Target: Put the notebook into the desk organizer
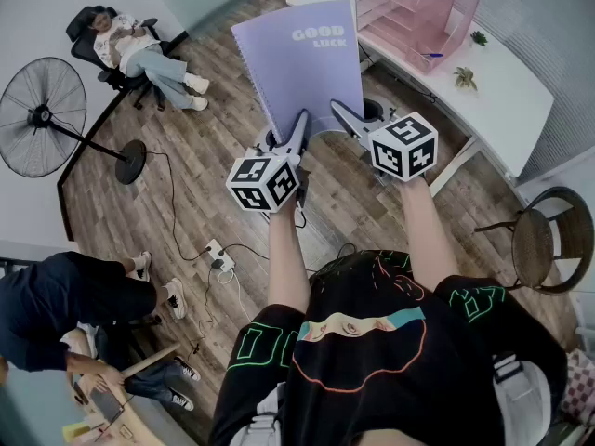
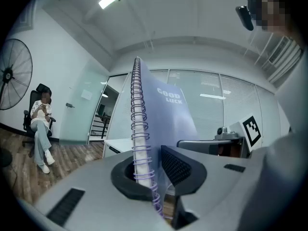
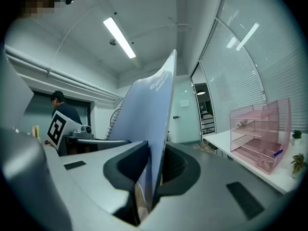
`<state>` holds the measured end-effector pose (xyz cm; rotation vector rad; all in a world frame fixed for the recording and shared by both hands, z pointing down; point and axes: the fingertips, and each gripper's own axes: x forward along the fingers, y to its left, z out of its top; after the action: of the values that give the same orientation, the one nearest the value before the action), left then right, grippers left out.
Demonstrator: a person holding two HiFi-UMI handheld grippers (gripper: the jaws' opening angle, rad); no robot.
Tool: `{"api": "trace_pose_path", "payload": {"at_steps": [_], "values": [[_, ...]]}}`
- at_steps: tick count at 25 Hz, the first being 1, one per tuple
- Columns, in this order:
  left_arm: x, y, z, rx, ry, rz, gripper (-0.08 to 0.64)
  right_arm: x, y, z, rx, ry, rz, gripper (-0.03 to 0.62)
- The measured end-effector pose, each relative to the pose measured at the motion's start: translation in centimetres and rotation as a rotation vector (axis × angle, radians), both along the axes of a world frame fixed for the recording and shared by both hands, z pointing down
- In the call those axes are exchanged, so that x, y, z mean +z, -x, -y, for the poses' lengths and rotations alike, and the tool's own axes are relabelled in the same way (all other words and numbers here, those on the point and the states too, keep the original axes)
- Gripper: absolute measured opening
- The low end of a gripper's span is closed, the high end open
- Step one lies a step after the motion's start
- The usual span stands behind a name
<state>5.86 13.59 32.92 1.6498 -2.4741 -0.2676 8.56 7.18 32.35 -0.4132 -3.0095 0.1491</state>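
Note:
A lilac spiral notebook [image 1: 299, 63] printed "GOOD LUCK" is held in the air between both grippers, well short of the desk. My left gripper [image 1: 299, 130] is shut on its spiral-bound edge; the wire coil [image 2: 140, 143] runs up between the jaws, which clamp it. My right gripper [image 1: 342, 116] is shut on the notebook's [image 3: 149, 124] opposite edge, the cover standing upright between the pads. The pink desk organizer [image 1: 416, 12] with several tiers stands on the white desk [image 1: 502, 91] at the upper right; it also shows in the right gripper view as the organizer [image 3: 260, 134].
A standing fan [image 1: 42, 114] and a person seated in an office chair [image 1: 139, 49] are at the left. A power strip with cables [image 1: 216, 254] lies on the wood floor. A round chair [image 1: 544, 240] stands at the right. Small plants [image 1: 463, 77] sit on the desk.

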Motion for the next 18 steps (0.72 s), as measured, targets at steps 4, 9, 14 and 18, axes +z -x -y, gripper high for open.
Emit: {"api": "trace_pose_path", "payload": {"at_steps": [4,9,14,18], "values": [[-0.3,0.0,0.3,-0.003,-0.008,0.008,0.054,-0.2,0.1,0.3,0.012,-0.005,0.012,0.067],[-0.5,0.0,0.3,-0.012,-0.023,0.014,0.051,-0.3,0.5,0.5,-0.012,-0.013,0.025,0.067],[-0.2,1.2,0.2,-0.044,-0.014,0.010,0.051,0.0,2.0,0.5,-0.046,-0.012,0.015,0.067],[-0.4,2.4,-0.2,-0.064,-0.019,0.010,0.051,-0.2,3.2,0.1,-0.066,-0.018,0.020,0.067]]}}
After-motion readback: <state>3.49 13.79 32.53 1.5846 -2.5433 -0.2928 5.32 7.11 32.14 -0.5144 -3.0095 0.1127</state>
